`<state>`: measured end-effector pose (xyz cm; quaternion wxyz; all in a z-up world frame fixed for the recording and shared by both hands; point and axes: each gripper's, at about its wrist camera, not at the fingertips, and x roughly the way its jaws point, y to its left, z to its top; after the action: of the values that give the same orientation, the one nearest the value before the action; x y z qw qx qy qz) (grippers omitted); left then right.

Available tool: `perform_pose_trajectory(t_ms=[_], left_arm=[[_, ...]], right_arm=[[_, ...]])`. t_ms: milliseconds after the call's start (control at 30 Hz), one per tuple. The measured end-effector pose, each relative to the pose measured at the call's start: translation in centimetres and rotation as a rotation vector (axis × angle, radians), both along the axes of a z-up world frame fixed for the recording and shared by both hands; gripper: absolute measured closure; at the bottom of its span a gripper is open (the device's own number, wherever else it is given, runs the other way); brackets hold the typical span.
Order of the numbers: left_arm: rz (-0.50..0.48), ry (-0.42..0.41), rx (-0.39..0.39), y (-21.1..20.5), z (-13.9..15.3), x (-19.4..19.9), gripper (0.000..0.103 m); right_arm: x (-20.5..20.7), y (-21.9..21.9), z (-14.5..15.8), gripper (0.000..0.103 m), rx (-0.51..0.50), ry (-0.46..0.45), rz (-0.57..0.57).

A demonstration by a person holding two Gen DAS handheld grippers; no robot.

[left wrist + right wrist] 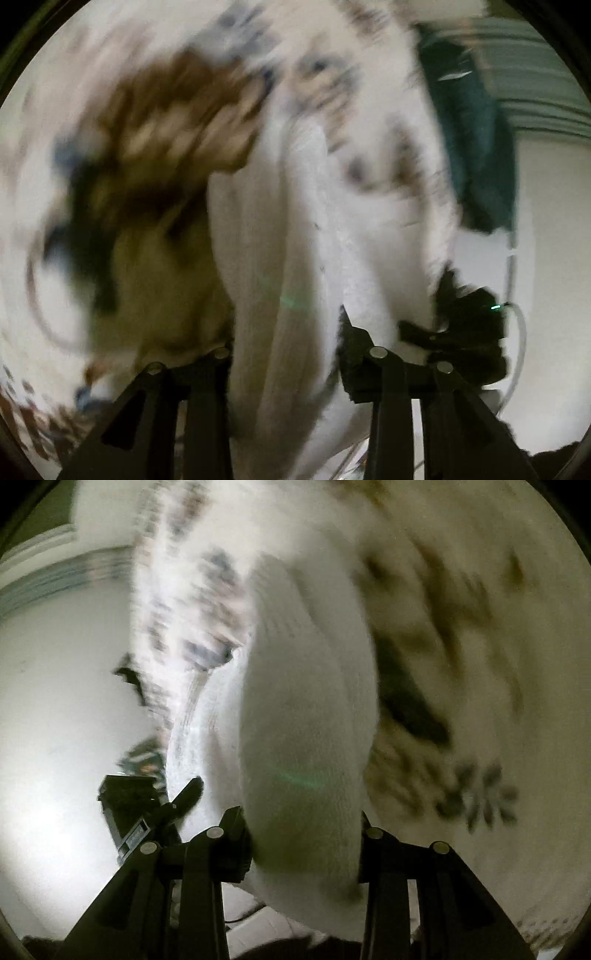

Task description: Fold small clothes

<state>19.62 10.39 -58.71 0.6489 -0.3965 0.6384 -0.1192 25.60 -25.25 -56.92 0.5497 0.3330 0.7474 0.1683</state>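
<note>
Blurred view: left gripper (286, 354) and right gripper (303, 834) each pinch a fold of a white patterned garment (295, 206) between their jaws, apparently lifting it above the table (55, 709) to spread it

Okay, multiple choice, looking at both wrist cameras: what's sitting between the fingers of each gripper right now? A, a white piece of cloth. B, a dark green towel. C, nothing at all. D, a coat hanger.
A: a thick fold of the white cloth fills the gap of the left gripper, and the same white fabric fills the right gripper.
</note>
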Motion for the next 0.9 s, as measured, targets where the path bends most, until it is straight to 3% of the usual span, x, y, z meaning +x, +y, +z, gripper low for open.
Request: perform_pose_trajectory(t_ms=[100, 233, 300, 433, 567, 633, 667, 700, 733, 767, 900], left_arm=[[0.048, 0.052, -0.021, 0.9, -1.7, -2.0, 0.052], [0.101, 0.012, 0.048, 3.4, 1.7, -2.8, 0.045], [0.103, -0.040, 0.105, 4.3, 3.5, -2.2, 0.036], [0.027, -0.121, 0.222, 2.9, 5.0, 2.0, 0.035], [-0.053, -0.183, 0.284, 0.6, 4.1, 5.7, 0.035], [-0.096, -0.190, 0.330, -0.7, 3.6, 7.3, 0.036], [-0.130, -0.212, 0.359, -1.5, 3.3, 7.9, 0.039], [-0.150, -0.230, 0.380, -2.0, 3.1, 8.4, 0.063], [-0.161, -0.231, 0.387, -2.3, 3.0, 8.5, 0.084], [-0.166, -0.221, 0.396, -2.3, 2.8, 8.7, 0.098], [-0.088, -0.277, 0.363, -0.6, 4.7, 8.0, 0.098]], right_arm=[[-1.0, -0.2, -1.0, 0.055, -0.042, 0.008, 0.042], [0.4, -2.1, 1.5, 0.051, -0.175, -0.025, 0.054], [1.0, -2.8, 4.2, 0.051, -0.237, -0.103, 0.053], [4.5, -1.2, 8.7, 0.051, -0.283, -0.265, 0.101], [9.3, 3.8, 9.5, 0.051, -0.313, -0.385, 0.216], [9.8, 4.9, 8.9, 0.061, -0.342, -0.403, 0.268], [10.1, 5.1, 8.6, 0.090, -0.353, -0.399, 0.270], [10.5, 5.6, 8.0, 0.099, -0.357, -0.396, 0.263], [10.7, 5.5, 7.9, 0.099, -0.361, -0.399, 0.236], [10.9, 5.0, 8.3, 0.103, -0.367, -0.407, 0.194], [11.3, 3.8, 9.8, 0.103, -0.371, -0.457, 0.082]])
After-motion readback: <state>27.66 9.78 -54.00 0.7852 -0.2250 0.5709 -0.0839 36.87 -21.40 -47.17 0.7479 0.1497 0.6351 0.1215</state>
